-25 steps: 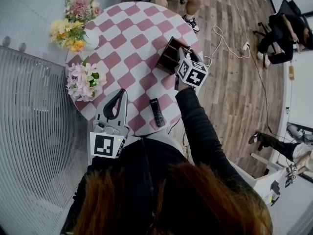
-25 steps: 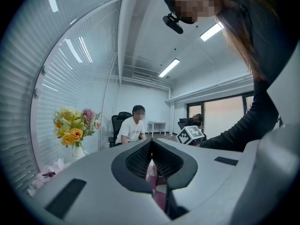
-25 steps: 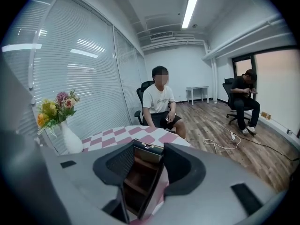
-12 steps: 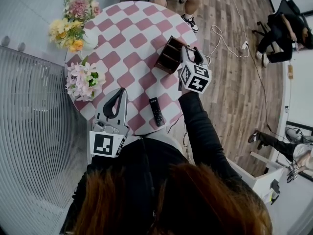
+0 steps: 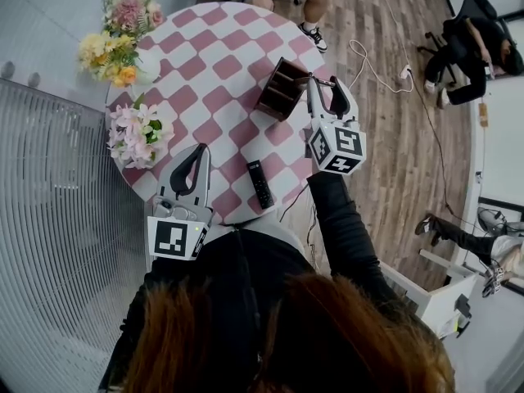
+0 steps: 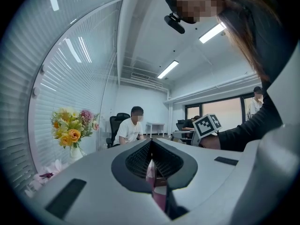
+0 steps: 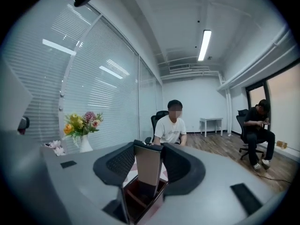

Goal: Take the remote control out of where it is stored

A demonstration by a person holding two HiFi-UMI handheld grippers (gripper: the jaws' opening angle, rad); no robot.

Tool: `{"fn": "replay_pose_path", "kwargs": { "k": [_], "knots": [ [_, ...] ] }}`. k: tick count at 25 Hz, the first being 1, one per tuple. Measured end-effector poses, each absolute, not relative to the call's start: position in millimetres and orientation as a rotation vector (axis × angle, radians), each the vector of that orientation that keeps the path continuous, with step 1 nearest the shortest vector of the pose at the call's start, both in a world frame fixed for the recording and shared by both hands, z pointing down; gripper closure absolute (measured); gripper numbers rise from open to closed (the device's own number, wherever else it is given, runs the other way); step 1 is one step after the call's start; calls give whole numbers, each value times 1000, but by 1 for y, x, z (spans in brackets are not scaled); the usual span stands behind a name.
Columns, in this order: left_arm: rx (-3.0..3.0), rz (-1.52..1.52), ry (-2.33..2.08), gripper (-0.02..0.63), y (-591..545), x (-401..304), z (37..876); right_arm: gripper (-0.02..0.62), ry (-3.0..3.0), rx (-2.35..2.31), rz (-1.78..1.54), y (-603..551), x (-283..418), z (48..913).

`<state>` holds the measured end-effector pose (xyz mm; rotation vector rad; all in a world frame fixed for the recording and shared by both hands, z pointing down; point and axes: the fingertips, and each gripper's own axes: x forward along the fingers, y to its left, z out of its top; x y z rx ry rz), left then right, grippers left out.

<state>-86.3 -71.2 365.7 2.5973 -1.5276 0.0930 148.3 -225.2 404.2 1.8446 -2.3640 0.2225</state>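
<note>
R claw (image 7: 148,149) has risen w/ remote (image 7: 148,168) pinched over brown holder (image 7: 140,203); L claw (image 6: 151,144) pressed together, empty

On the round pink-and-white checked table (image 5: 213,64), two flower bouquets (image 5: 123,88) stand left. A brown wooden divided box (image 5: 281,88) sits right and a slim black remote (image 5: 260,184) lies at the front. A flat grey remote control (image 7: 147,168) stands over the box, between the right gripper's (image 5: 326,84) jaws.
</note>
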Motion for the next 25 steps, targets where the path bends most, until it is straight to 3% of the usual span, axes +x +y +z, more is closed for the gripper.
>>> {"fn": "replay_pose_path", "kwargs": {
  "k": [13,25],
  "knots": [
    [2613,82,-1520,597,-62,-87,362,397,-2542,1671,193,-162,109,388],
    [2635,83,-1497,597,-51,-84,358,397,-2516,1513,192,-113,80,430]
  ]
}}
